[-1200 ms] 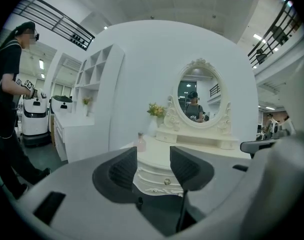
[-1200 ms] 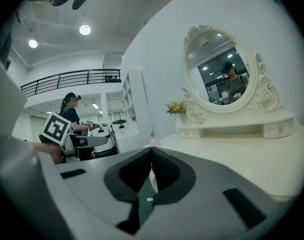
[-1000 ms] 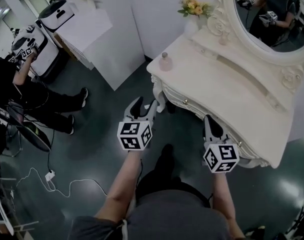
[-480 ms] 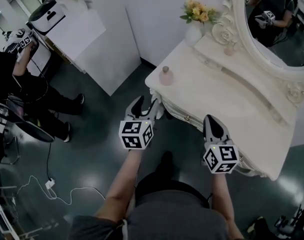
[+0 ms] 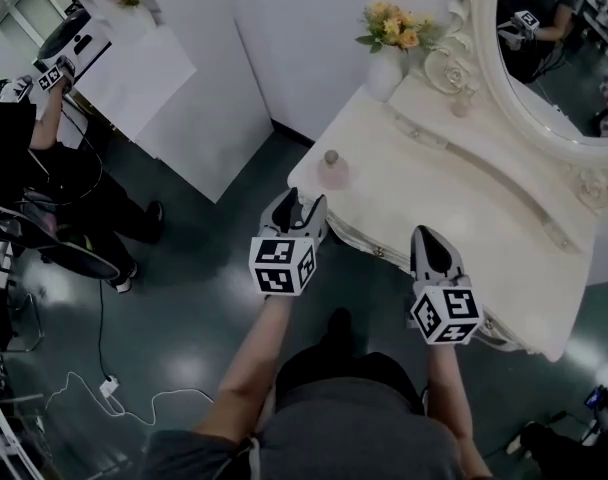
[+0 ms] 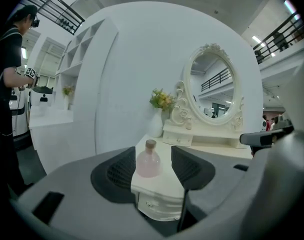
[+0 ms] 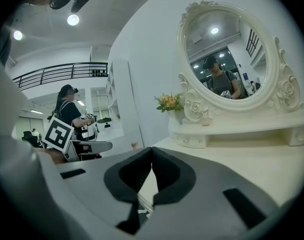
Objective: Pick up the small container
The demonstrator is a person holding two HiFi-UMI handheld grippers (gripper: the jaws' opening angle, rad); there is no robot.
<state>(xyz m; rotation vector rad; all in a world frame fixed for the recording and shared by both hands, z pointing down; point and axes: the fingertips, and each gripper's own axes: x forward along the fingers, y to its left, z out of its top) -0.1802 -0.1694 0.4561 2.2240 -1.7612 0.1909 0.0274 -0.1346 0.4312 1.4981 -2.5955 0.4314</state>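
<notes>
The small container [image 5: 332,171] is a pink round bottle with a cork top. It stands upright near the left corner of the white dressing table [image 5: 464,208]. My left gripper [image 5: 296,206] is open and sits just short of that corner, with the bottle a little ahead and to its right. In the left gripper view the bottle [image 6: 148,160] shows framed between the two dark pads [image 6: 123,171] but beyond them, untouched. My right gripper [image 5: 431,243] hovers over the table's front edge. Its jaws [image 7: 152,151] are shut and hold nothing.
An oval mirror [image 5: 554,48] and a white vase of flowers [image 5: 387,63] stand at the back of the table. A white cabinet [image 5: 184,88] is to the left. A person in black [image 5: 24,138] works at far left, and a cable [image 5: 134,403] lies on the dark floor.
The view has closed in on the dressing table. My left gripper has moved forward to the table's corner, nearer the bottle. The right gripper keeps its place over the front edge.
</notes>
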